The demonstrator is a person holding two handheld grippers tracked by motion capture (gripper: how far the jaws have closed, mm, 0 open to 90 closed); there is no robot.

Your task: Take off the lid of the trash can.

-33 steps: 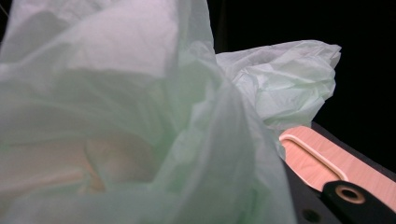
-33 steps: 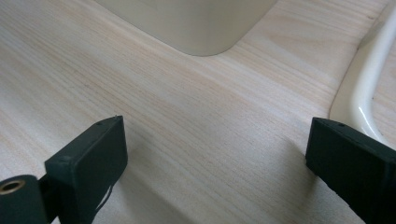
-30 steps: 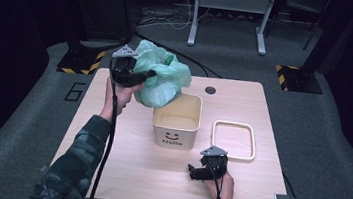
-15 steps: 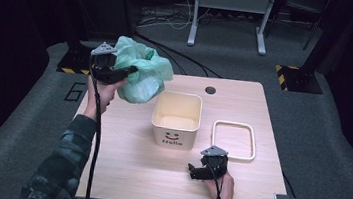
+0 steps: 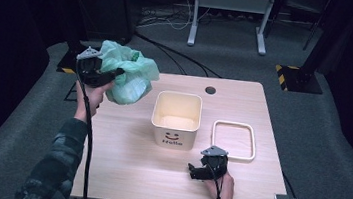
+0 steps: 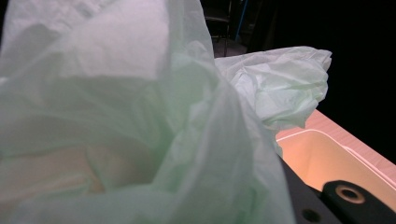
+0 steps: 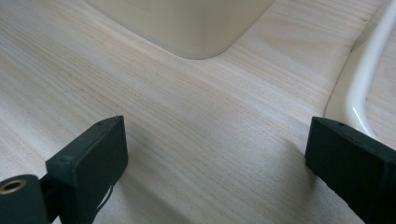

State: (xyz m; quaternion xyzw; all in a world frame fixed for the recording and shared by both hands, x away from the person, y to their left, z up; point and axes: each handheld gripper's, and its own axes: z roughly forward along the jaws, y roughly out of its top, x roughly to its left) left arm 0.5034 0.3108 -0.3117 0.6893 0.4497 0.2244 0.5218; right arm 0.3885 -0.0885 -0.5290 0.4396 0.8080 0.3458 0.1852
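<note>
My left gripper [image 5: 112, 74] is shut on a crumpled pale green plastic bag [image 5: 129, 74], held in the air over the table's far left corner, left of the cream bin [image 5: 176, 117]. In the left gripper view the green bag [image 6: 140, 116] hangs right in front of the camera and hides the jaws; the bin's open top [image 6: 327, 158] shows at lower right. The bin is empty inside and has a smiley face on its front. My right gripper [image 5: 199, 171] rests on the table near the front edge, open, with bare wood between its jaws [image 7: 215, 158].
A white rectangular ring-shaped frame [image 5: 233, 139] lies flat on the table right of the bin; its rim [image 7: 359, 88] runs close to my right jaw. A cable hole [image 5: 210, 90] sits near the table's back edge. Cables and a metal stand are on the floor behind.
My left gripper has carried the green bag leftward and away from above the bin, toward the table's left edge. The right gripper has stayed still.
</note>
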